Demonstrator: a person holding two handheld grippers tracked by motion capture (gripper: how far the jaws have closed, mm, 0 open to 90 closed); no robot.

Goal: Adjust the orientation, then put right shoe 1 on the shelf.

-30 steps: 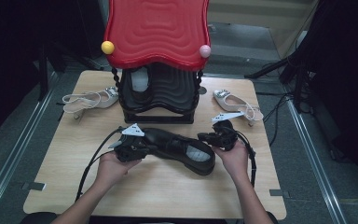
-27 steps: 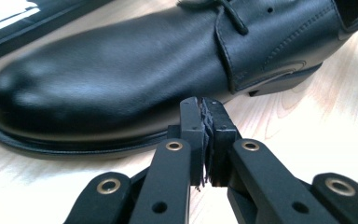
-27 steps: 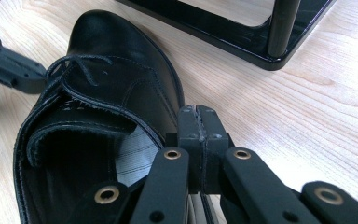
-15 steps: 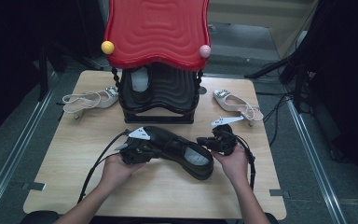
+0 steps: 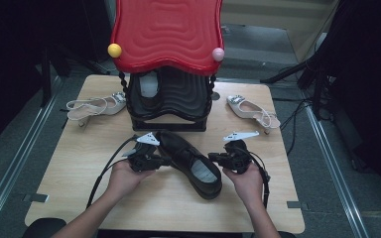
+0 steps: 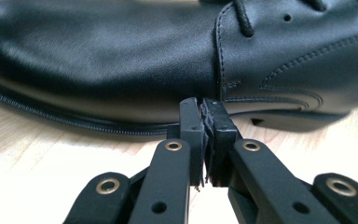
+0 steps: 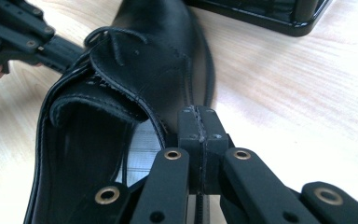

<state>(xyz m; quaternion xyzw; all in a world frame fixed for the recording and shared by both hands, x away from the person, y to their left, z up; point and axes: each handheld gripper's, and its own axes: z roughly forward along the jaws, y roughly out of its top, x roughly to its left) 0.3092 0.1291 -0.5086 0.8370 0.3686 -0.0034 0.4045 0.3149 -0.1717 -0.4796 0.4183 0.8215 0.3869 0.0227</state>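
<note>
Table (image 5: 79,198): we see a pale wooden top across the middle and lower part of the high view, its near edge cut off at the bottom of the frame.
Red rack (image 5: 167,34): we see a wavy red top with a yellow ball at its left corner and a pink one at its right, upper centre of the high view; it covers most of the black ribbed shelves below, where something pale sits that we cannot make out.
Black shoe (image 5: 191,161): our laced leather shoe lies on the table at the centre of the high view, toe toward the rack, heel toward the lower right, between the two grippers; its insole shows grey, and any print on it is too small for us to read.
Left sandal (image 5: 96,105): pale and strappy, it lies left of the rack, well apart from the shoe.
Right sandal (image 5: 253,111): pale with a glittery front, it lies right of the rack.
Left gripper (image 6: 204,109): our jaws are pressed together with nothing between them, tips just against the shoe's side by the sole edge.
Right gripper (image 7: 199,122): our jaws are pressed flat together, empty, beside the shoe's opening; whether they touch the leather we cannot tell.
Writing: we read none anywhere.
</note>
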